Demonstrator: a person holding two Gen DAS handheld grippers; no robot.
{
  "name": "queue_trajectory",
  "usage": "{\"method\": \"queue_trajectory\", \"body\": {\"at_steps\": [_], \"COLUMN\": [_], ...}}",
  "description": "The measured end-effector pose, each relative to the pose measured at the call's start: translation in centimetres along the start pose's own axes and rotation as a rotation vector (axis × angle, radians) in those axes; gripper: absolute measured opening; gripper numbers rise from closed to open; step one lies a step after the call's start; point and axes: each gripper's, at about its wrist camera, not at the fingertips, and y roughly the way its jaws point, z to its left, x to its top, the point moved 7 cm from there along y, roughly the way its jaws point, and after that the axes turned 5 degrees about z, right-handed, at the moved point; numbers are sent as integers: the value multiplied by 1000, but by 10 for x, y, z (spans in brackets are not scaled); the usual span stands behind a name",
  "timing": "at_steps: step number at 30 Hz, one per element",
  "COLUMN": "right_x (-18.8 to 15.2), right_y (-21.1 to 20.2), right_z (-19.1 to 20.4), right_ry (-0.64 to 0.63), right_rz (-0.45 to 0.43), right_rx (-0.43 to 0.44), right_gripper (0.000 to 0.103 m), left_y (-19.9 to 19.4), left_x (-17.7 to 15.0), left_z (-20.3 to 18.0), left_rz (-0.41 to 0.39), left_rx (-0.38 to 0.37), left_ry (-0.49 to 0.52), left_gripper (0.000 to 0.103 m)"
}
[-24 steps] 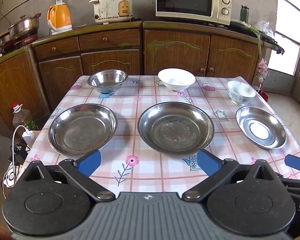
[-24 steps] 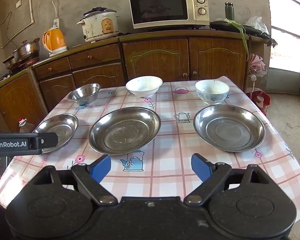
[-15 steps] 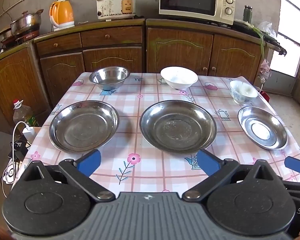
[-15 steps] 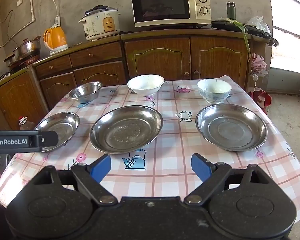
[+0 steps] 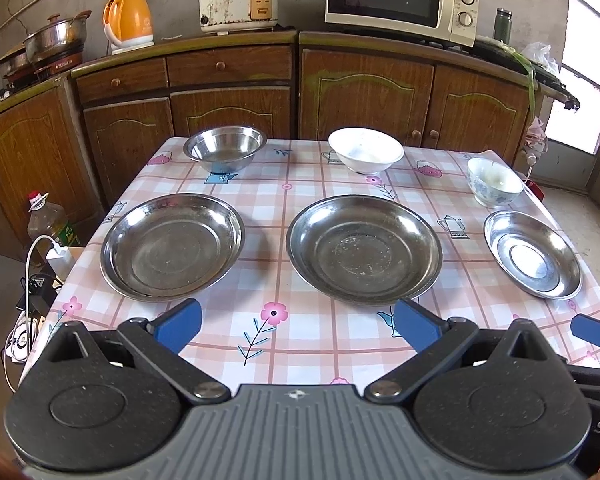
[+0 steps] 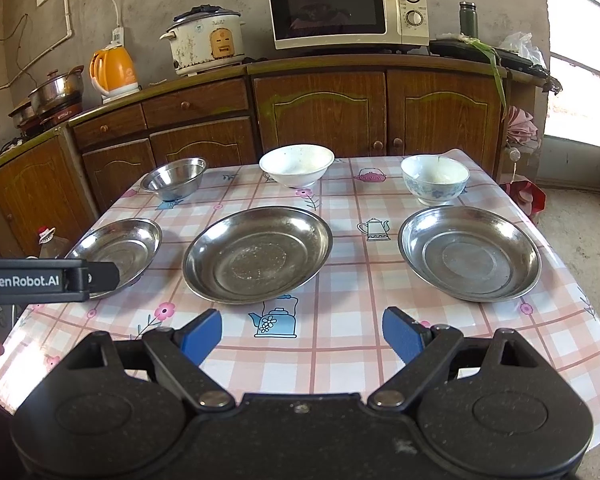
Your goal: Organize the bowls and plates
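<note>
Checked cloth covers the table point(image 5: 284, 208): three steel plates point(image 5: 364, 250) in the near row, three bowls point(image 5: 366, 155) behind, gaps between all. Left gripper point(image 5: 298, 326) and right gripper point(image 6: 302, 332) hang spread and empty over the bare near edge.

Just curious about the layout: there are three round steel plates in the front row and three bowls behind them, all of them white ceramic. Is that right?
Not quite. Only two back bowls are ceramic: the plain white bowl and the blue-patterned white bowl. The left one is a shiny steel bowl, as the right wrist view shows. The three round steel plates in front are right.
</note>
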Motion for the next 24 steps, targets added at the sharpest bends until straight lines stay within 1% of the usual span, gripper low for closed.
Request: {"method": "queue_trajectory", "body": {"at_steps": [6, 12, 24], "right_x": [0, 0, -1], "right_y": [2, 4, 11], "right_z": [3, 4, 12], "right_ry": [-8, -10, -28], "right_rz": [3, 6, 19], "right_rx": [-1, -1, 5], "right_gripper": [102, 103, 103], "left_y": [1, 3, 8], "left_x": [-1, 2, 0], "left_z": [2, 5, 11], "left_rz": [11, -16, 3], "left_rx": [4, 12, 13], "left_ry": [0, 3, -9], "left_gripper": [103, 103, 103]}}
